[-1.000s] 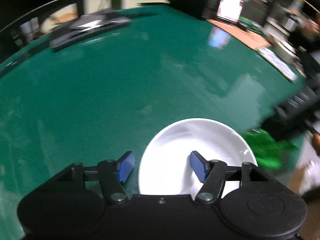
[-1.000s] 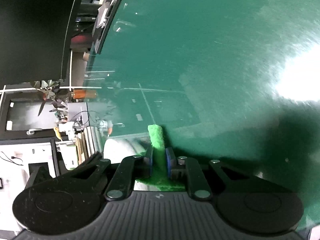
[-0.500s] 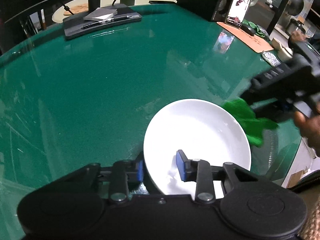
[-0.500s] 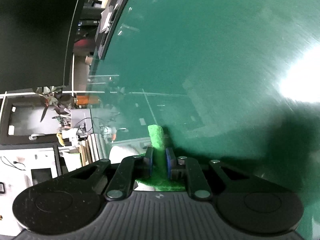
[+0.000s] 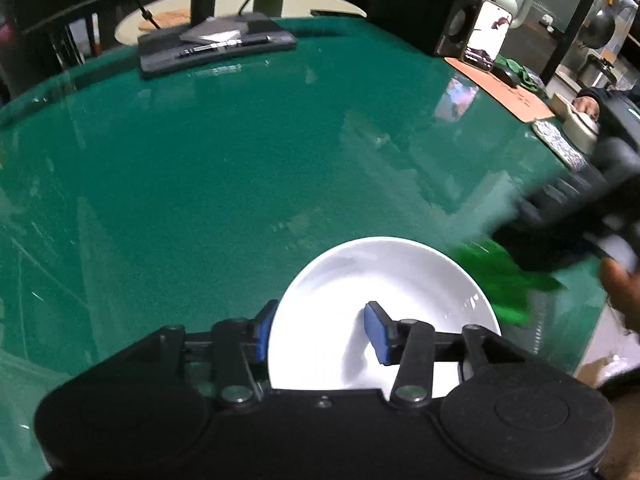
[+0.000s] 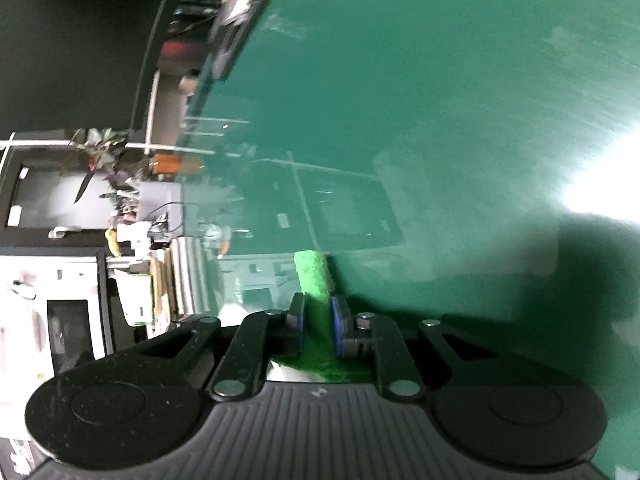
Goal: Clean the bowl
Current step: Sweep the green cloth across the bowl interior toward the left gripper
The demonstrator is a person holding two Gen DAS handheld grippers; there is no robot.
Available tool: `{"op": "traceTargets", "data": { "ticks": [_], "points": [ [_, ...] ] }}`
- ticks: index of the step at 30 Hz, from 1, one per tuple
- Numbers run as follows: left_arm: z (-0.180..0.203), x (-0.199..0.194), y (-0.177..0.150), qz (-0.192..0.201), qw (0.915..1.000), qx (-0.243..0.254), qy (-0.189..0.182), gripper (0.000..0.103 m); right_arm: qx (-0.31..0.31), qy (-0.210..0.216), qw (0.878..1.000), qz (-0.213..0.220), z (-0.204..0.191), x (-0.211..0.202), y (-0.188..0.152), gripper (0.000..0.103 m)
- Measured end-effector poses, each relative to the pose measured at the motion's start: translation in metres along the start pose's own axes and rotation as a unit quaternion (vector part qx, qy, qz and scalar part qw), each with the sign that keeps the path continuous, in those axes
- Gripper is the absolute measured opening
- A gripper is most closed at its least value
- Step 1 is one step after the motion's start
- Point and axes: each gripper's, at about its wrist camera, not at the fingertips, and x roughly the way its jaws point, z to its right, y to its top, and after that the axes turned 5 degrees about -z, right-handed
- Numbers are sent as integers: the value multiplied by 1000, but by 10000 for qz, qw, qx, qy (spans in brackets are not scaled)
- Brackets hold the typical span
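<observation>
- Left gripper [image 5: 322,332]: blue rubber pads straddle the near rim of the bowl [image 5: 384,292], one pad outside the wall at 9 o'clock, the other inside the basin. The jaws have just been opening, and the inner pad stands clear of the rim, so no clamp.
- The bowl is smooth, glossy white, shallow and round, sitting at 6 o'clock on the table [image 5: 224,184], a slick dark-green sheet streaked with reflections.
- Right gripper [image 6: 317,318]: narrow jaws pinch a fuzzy green cloth [image 6: 314,276], its rolled end poking up past the pads.
- In the left wrist view that cloth [image 5: 500,276] hangs at the bowl's 3 o'clock rim; whether it touches is blurred.
- A flat black tray [image 5: 212,46] lies far off at 11 o'clock.
</observation>
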Motion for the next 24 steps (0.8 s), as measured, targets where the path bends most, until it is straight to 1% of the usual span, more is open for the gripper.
{"op": "traceTargets", "data": {
  "ticks": [2,5,7,10,11,12,14,15,16,19,21,24],
  "points": [
    [-2,-1,1,-1,10000,-67,24,44,83,61,9999,21,7,-9,-12,15],
    [-8,-9,-5,70,9995,-283,-112,48,283,146,9990,325,14,-21,-20,15],
    [-12,-11,-8,69,9991,-399,-121,49,360,207,9980,482,18,-24,-19,14],
    [-11,-10,-11,-2,9990,-449,10,47,439,255,9970,584,20,-22,-12,14],
    [-7,-9,-11,-15,9993,-378,68,42,414,281,9971,576,18,-21,-6,14],
    [-3,-9,-10,-23,9995,-281,128,41,376,309,9973,558,16,-20,1,14],
    [5,-7,-9,-52,9995,-235,213,42,334,331,9978,460,13,-14,14,14],
    [8,-7,-8,-67,9994,-222,253,42,251,369,9986,291,9,-6,21,14],
    [10,-7,-8,-94,9992,-273,286,42,153,412,9990,94,4,3,29,14],
    [12,-8,-10,-159,9977,-556,365,42,-87,343,9992,-179,-10,22,40,14],
    [13,-8,-10,-160,9965,-714,411,42,-340,370,9978,-421,-25,46,50,15],
    [14,-8,-9,-184,9946,-883,523,43,-646,345,9952,-650,-42,72,53,16]
  ]
}}
